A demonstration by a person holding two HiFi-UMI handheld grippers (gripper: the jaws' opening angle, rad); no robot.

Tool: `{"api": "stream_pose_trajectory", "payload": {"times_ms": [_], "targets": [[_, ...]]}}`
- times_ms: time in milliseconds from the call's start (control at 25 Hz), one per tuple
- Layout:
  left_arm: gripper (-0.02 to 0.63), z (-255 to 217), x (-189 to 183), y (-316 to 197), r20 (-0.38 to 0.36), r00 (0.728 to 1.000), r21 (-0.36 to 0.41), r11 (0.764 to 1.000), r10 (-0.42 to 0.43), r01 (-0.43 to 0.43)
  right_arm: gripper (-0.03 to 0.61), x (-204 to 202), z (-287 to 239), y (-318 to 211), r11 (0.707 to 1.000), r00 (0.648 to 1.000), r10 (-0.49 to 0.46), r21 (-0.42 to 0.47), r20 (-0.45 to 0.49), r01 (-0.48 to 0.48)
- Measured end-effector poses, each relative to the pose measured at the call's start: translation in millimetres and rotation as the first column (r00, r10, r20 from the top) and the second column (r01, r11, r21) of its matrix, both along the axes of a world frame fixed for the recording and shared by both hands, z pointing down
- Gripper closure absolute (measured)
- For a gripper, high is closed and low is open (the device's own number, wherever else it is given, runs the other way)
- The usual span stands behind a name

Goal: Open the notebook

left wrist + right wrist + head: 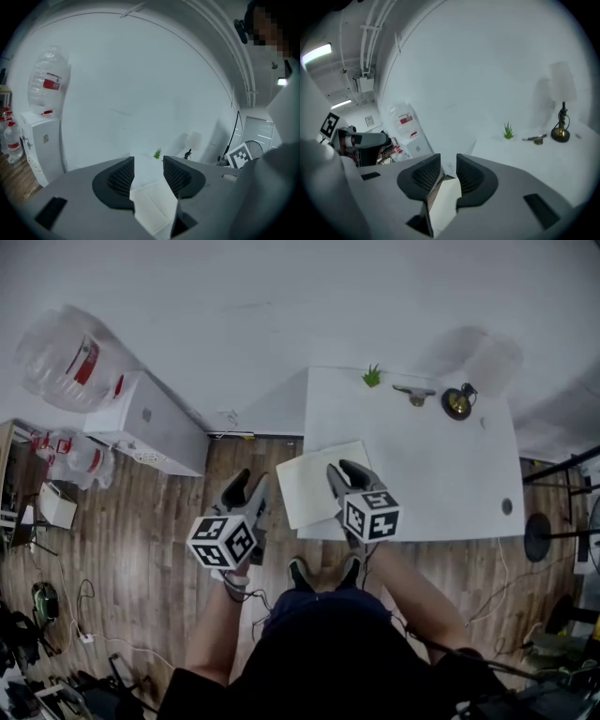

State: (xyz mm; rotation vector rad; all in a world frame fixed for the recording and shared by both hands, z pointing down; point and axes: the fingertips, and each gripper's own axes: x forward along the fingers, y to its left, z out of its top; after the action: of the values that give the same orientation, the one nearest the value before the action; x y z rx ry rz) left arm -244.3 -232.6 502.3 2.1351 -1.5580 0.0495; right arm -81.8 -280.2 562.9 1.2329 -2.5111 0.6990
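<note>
Left claw (248, 486) and right claw (347, 474) both gape empty over one white notebook (307, 491).

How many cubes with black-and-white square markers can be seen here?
2. One cube sits on the left gripper, over the wooden floor; the other cube on the right gripper, above the white table's near edge. None seems hidden.

The table (450, 474) occupies the centre-right of the frame. The notebook (311, 488) lies on its lower-left corner, projecting past the left edge. The plant (372, 377) and lamp (457, 402) stand along the table's upper edge, plant leftmost. The water dispenser (150, 423) stands at upper left, left of the table.
</note>
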Motion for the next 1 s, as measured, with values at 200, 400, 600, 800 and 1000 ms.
{"api": "stream_pose_trajectory", "payload": {"times_ms": [200, 400, 600, 800, 1000], "targets": [[0.425, -54.1, 19.5, -18.3, 0.026, 0.999, 0.121, 0.992, 0.026, -0.029, 0.480, 36.7, -93.9, -12.7, 0.977, 0.997, 0.066, 0.199, 0.032, -0.071], [0.428, -105.8, 36.6, -25.6, 0.069, 0.997, 0.240, 0.970, 0.033, -0.049, 0.485, 50.7, -167.6, -3.5, 0.906, 0.996, 0.075, 0.415, 0.044, -0.087], [0.446, -156.4, 52.6, -19.0, 0.132, 0.991, 0.379, 0.923, 0.009, -0.059, 0.474, 51.2, -205.2, 6.2, 0.826, 0.998, 0.070, 0.562, -0.007, -0.054], [0.463, -182.7, 59.5, -5.7, 0.151, 0.989, 0.446, 0.893, -0.002, -0.066, 0.484, 55.3, -228.6, 17.5, 0.776, 0.997, 0.077, 0.628, -0.007, -0.056], [0.469, -194.8, 61.9, -2.1, 0.143, 0.990, 0.468, 0.881, -0.006, -0.063, 0.496, 63.5, -251.0, 21.4, 0.733, 0.996, 0.092, 0.677, -0.005, -0.064]]}}
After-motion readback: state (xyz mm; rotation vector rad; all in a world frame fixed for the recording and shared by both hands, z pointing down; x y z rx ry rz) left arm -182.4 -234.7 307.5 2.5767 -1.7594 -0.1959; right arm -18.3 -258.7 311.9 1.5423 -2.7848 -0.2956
